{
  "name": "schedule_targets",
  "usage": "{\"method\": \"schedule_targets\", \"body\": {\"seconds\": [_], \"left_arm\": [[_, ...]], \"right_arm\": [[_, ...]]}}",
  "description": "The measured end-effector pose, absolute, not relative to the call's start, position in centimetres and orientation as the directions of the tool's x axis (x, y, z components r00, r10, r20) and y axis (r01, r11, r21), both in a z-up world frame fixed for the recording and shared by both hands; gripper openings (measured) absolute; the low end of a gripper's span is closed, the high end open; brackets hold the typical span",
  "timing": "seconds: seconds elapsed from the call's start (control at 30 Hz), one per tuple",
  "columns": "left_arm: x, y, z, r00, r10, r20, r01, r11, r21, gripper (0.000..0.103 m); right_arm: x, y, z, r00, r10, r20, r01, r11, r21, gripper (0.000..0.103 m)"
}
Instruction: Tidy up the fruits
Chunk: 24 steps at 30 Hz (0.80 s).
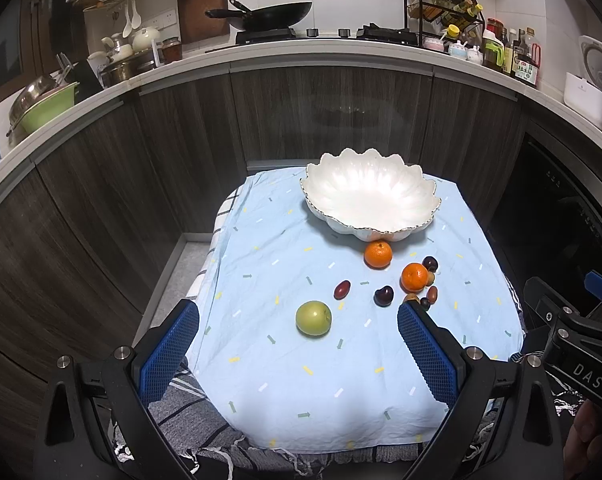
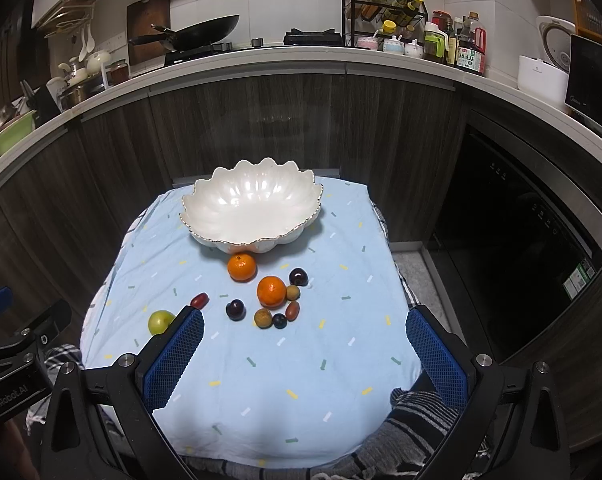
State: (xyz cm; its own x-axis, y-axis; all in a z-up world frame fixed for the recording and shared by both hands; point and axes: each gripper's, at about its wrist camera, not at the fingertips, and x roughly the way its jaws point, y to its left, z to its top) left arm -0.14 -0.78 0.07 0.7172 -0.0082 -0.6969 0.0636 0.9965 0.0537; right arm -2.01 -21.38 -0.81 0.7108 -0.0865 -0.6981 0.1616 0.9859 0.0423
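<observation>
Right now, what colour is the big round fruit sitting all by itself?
Green. The apple shows best in the left wrist view, alone on the light blue cloth.

The green apple is partly hidden behind a blue finger, and the little brown fruits are too small to name.

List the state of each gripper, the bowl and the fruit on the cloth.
left gripper: open, holding nothing
right gripper: open, holding nothing
white bowl: upright, empty
green apple: on the cloth, apart from the rest
two oranges: on the cloth, outside the bowl
small dark fruits: loose on the cloth
</observation>
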Motion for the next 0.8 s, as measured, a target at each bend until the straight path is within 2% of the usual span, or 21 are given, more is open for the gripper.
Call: {"method": "schedule_targets", "body": {"seconds": [0.8], "left_arm": [[-0.35, -0.62, 0.33, 0.714, -0.014, -0.7, 0.067, 0.997, 0.048, 0.101]], "right_arm": [[-2.35, -21.66, -0.55, 0.712, -0.088, -0.696, 0.163, 0.986, 0.042, 0.103]]}}
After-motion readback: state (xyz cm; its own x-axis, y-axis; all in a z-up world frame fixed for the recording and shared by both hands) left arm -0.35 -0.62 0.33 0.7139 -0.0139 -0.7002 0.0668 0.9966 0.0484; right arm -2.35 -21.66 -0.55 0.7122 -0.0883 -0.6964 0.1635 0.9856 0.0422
